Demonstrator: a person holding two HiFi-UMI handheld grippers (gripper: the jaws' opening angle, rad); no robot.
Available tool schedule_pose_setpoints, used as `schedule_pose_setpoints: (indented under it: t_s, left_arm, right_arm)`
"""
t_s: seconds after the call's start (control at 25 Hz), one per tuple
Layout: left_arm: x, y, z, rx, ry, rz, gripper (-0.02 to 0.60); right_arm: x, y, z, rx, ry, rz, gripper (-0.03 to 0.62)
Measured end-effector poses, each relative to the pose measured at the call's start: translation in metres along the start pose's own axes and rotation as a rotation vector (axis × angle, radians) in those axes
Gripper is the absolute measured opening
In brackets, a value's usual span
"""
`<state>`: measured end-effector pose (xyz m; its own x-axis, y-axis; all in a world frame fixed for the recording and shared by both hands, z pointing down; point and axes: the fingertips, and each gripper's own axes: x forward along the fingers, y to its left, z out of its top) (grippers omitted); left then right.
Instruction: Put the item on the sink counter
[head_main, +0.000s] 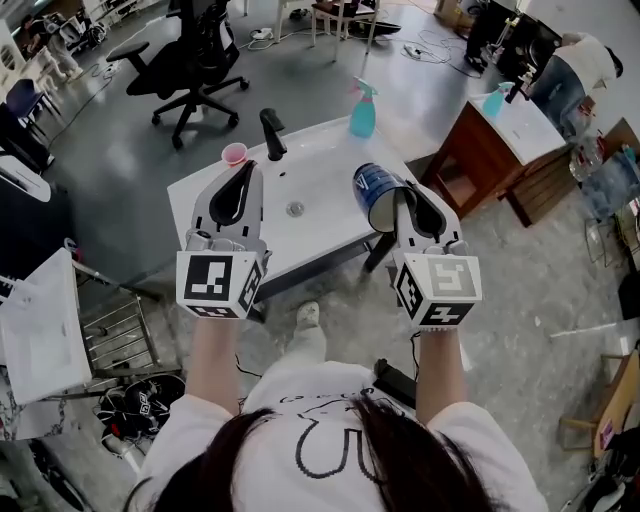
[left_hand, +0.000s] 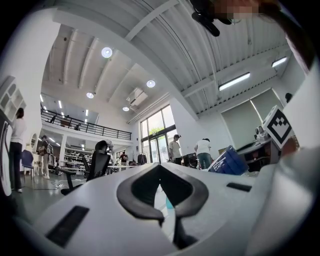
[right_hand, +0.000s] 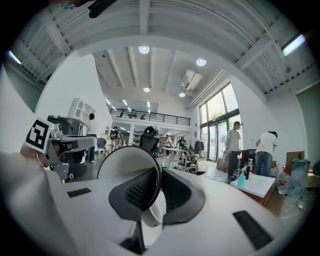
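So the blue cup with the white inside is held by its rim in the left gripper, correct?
No. The blue cup is held by its rim in the right gripper, not the left. The right gripper view shows its jaws pinching the rim, and the head view agrees.

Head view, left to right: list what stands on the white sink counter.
pink cup → black faucet → drain → teal spray bottle. Not on it: the blue mug in the right tongs.
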<state>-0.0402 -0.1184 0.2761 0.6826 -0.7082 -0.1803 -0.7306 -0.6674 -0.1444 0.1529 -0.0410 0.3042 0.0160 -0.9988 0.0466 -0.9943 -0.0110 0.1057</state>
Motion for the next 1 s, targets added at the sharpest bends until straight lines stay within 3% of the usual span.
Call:
schedule_pose_setpoints:
  t_s: [1.0]
  left_arm:
    - [0.205,0.116,-0.062,-0.061,0.026,0.008,0.009]
  right_arm:
    - [0.243,-0.05,-0.018,0.011,0.121,0.027,0.054]
